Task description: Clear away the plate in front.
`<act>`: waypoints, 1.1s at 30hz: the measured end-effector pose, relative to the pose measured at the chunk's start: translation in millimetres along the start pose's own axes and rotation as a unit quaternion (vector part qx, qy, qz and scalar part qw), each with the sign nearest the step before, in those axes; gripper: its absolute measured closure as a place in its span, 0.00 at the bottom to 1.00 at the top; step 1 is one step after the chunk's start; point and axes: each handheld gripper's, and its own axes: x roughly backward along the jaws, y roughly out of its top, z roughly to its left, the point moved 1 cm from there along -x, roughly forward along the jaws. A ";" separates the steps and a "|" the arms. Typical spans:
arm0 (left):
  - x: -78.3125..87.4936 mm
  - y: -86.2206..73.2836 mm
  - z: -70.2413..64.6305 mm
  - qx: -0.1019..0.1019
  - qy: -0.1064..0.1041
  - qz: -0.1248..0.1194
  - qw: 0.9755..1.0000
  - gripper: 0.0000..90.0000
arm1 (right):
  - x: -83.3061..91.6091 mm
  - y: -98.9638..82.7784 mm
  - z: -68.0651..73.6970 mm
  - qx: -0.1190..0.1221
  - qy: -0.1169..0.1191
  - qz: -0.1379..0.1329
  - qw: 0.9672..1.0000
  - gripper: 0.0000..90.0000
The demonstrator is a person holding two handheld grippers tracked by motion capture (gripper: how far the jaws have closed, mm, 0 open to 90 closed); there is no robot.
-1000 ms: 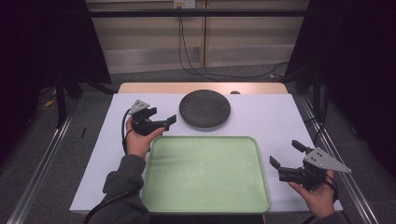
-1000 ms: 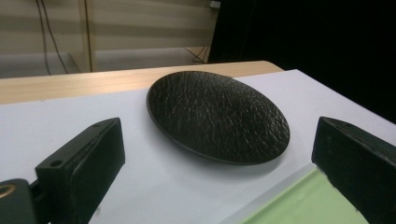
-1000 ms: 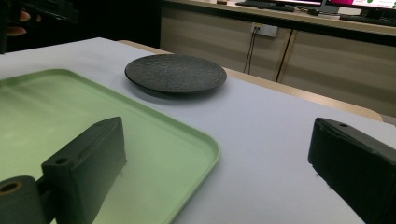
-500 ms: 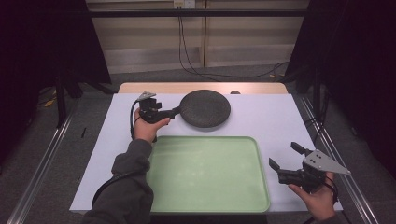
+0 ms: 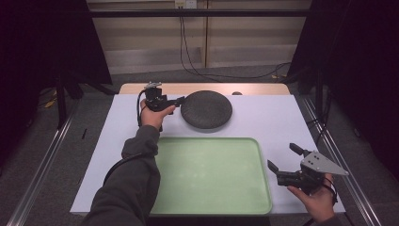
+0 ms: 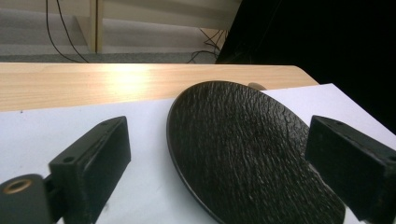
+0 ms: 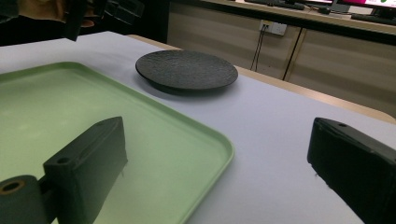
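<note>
The left tongs sit right at the left edge of the dark plate, toward the far side of the bench. Their jaws are spread but have just been closing a little. In the left gripper view the plate's rim lies between them and reaches up to the right-hand jaw, though I cannot tell whether that jaw touches it. The other jaw stands off it over the white cover. The plate lies flat on that cover, just beyond the far edge of the green tray and apart from it. Its top is rough and wrinkled.

The left hand reaches forward from a grey sleeve that lies along the left side of the tray.

The right tongs hang at the near right corner of the bench, just beside the right rim of the tray, held by the right hand. Their jaws are spread with nothing between them. In the right gripper view they look across the tray's corner toward the plate, well apart from it.
</note>
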 end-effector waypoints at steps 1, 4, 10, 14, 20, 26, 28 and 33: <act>-3.3 -0.3 0.3 0.000 0.001 0.000 1.000 0.10 | -0.6 0.6 0.6 -0.001 -0.002 0.002 1.000 0.05; -10.2 -0.7 2.8 0.003 -0.004 0.008 1.000 0.13 | -3.8 1.6 1.0 0.005 0.001 0.000 1.000 0.05; -19.1 -2.9 16.2 0.015 0.007 0.019 1.000 0.18 | -8.2 0.9 2.7 0.001 0.006 0.006 1.000 0.05; -22.7 -3.3 23.7 0.029 0.015 0.021 0.999 0.23 | -6.9 0.2 2.7 0.005 0.008 0.010 1.000 0.05; -33.8 -8.4 28.1 0.041 0.012 0.024 0.999 0.28 | -2.9 -2.0 -0.7 -0.002 -0.004 0.013 1.000 0.05; -42.4 -11.0 27.3 0.068 0.009 0.046 0.997 0.35 | 1.2 -3.3 -1.1 -0.001 -0.009 0.013 1.000 0.05; -44.1 -12.3 28.2 0.076 0.011 0.057 0.995 0.39 | 2.1 -4.1 -1.4 -0.002 -0.012 0.014 1.000 0.05; -49.7 -18.0 29.7 0.099 0.009 0.069 0.993 0.50 | 5.1 -5.0 -2.7 -0.004 -0.020 0.013 1.000 0.05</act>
